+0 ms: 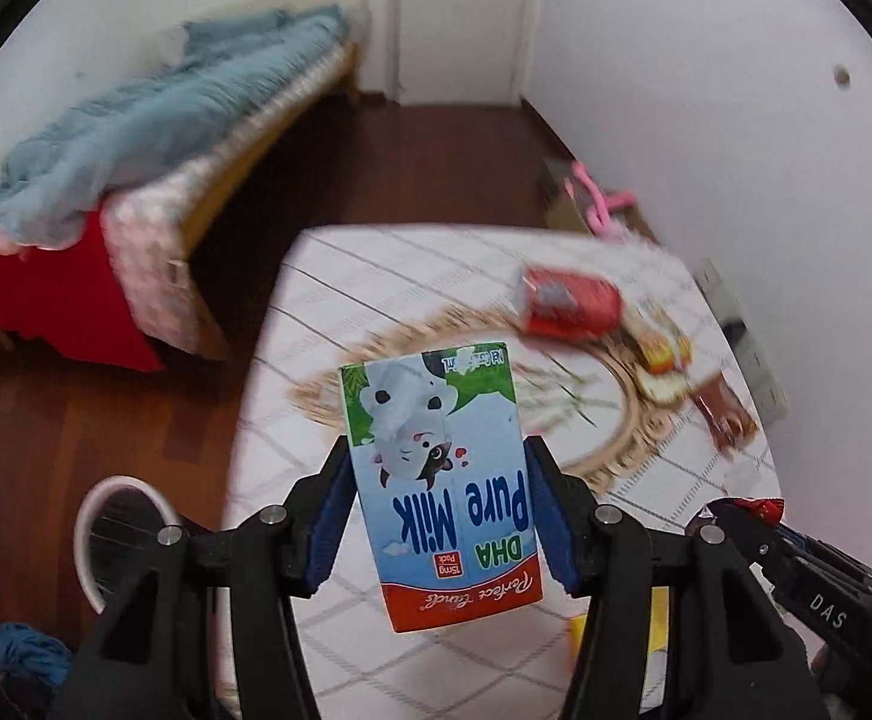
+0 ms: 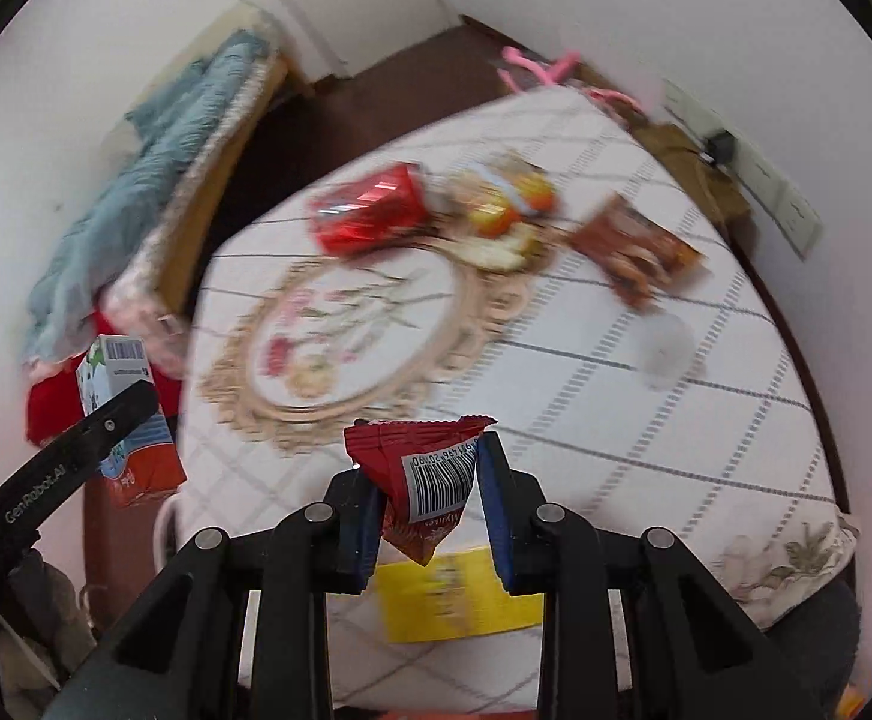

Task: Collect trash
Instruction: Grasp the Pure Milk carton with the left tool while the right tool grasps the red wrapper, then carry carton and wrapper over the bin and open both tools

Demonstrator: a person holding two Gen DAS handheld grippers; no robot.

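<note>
Boxy glossy milk carton (image 1: 442, 480), pad-clamped

A milk carton (image 1: 445, 480) is clamped upside down between the blue pads (image 1: 547, 516) of the left hand-held gripper (image 1: 436, 510) at lower centre. Behind it, a table (image 1: 376, 276) with a checked cloth is seen, bearing a round mat (image 1: 604, 456), a red can (image 1: 568, 300) lying on its side and blurred wrappers (image 1: 670, 354) at right. A bed (image 1: 154, 138) with a blue blanket (image 1: 136, 120) fills the upper left. A white-rimmed bin (image 1: 118, 528) sits at lower left.
</note>
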